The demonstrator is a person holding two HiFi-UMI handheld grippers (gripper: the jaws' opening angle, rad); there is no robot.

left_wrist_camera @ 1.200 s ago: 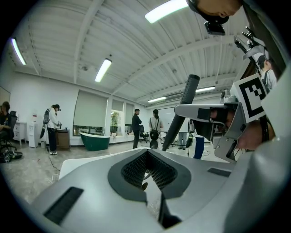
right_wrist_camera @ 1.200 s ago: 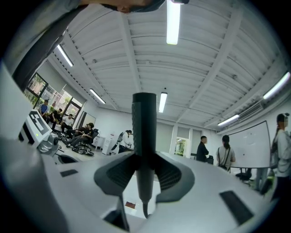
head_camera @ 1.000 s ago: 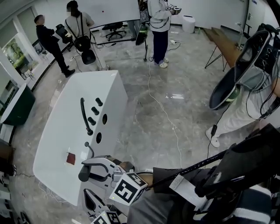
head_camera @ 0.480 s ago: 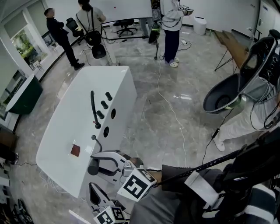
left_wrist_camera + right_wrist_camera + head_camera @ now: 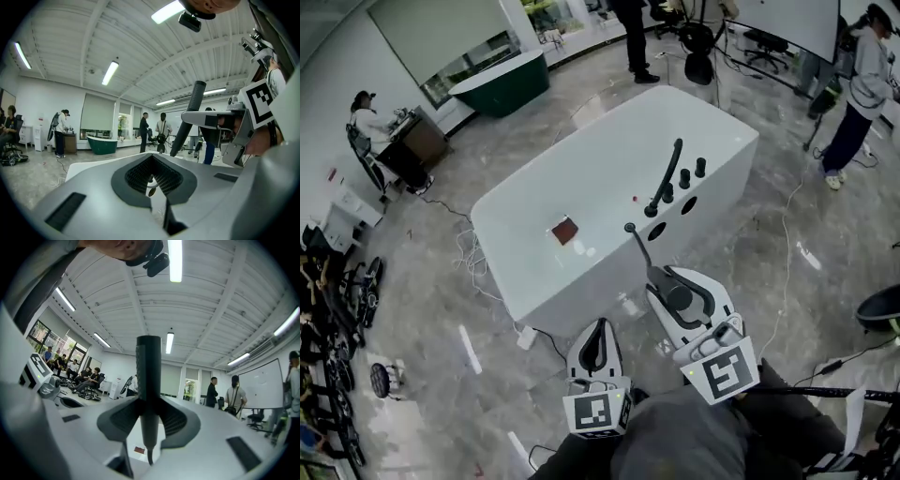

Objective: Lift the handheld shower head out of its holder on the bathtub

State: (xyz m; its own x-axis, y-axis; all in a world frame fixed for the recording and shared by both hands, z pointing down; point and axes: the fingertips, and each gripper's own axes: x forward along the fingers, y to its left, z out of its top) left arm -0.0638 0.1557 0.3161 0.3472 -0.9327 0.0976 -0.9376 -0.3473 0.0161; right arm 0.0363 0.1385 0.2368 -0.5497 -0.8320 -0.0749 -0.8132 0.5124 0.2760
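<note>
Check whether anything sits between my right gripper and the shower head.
Nothing does. The right gripper is closed on the shower head, whose handle stands upright between its jaws. Only the hose runs from it to the bathtub rim.

Both tools are held low in front of the body, side by side and apart, pointing forward. The left tool (image 5: pixel 600 328) (image 5: pixel 151 178) has its jaws together, with nothing gripped. The right tool (image 5: pixel 673 289) (image 5: pixel 149 420) reaches a little further forward, and its jaws are clamped on the upright handle of the shower head (image 5: pixel 148 380). Each tool's marker cube faces up toward the head. The dark right sleeve (image 5: pixel 787 398) shows behind the right tool's cube.
</note>
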